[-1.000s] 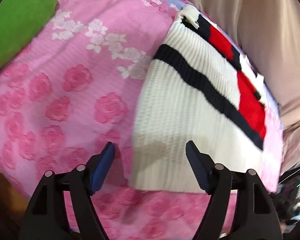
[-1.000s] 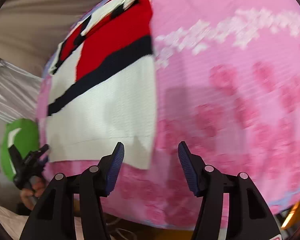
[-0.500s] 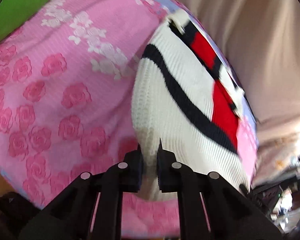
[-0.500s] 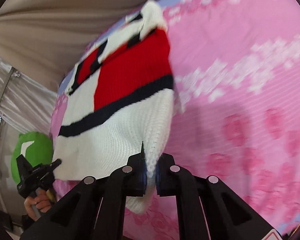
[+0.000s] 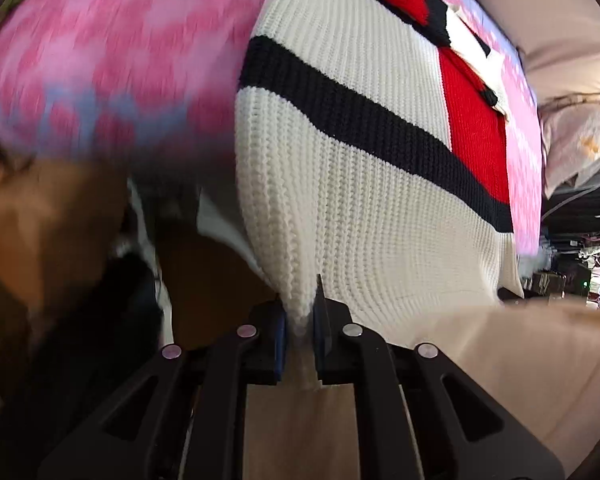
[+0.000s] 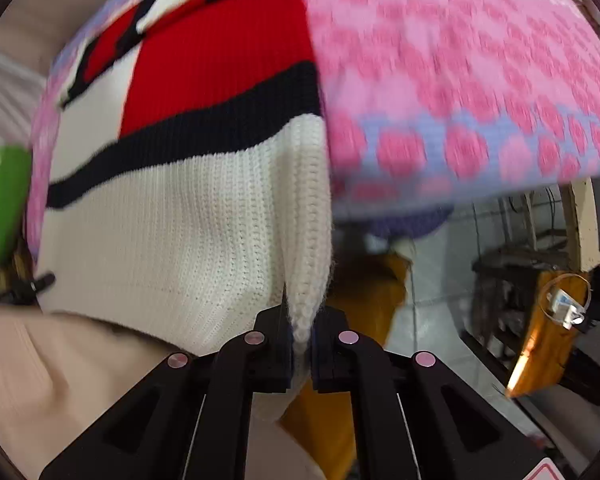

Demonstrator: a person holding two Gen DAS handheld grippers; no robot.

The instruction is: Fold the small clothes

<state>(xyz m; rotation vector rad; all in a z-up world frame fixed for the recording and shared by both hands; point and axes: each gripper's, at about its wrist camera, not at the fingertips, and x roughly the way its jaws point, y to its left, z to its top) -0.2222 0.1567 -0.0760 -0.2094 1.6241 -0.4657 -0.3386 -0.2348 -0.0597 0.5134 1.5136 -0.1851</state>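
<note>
A small white knit sweater [image 5: 364, 184] with a navy stripe and red blocks hangs stretched from the pink floral blanket [image 5: 112, 52] towards me. My left gripper [image 5: 302, 320] is shut on its bottom left corner. My right gripper [image 6: 302, 328] is shut on the bottom right corner of the sweater [image 6: 172, 224]. Both corners are lifted off the blanket [image 6: 460, 60] and pulled past its near edge. The sweater's far end with the collar still lies on the blanket.
A green object [image 6: 4, 196] lies at the blanket's left side. Beige fabric [image 5: 520, 360] lies under the hanging hem. Below the blanket's edge I see an orange object [image 6: 364, 292] and cluttered furniture [image 6: 540, 280] on a tiled floor.
Both grippers closed on the sweater's bottom corners, then lifted and pulled them back past the blanket's near edge. The sweater now hangs stretched instead of lying flat.
</note>
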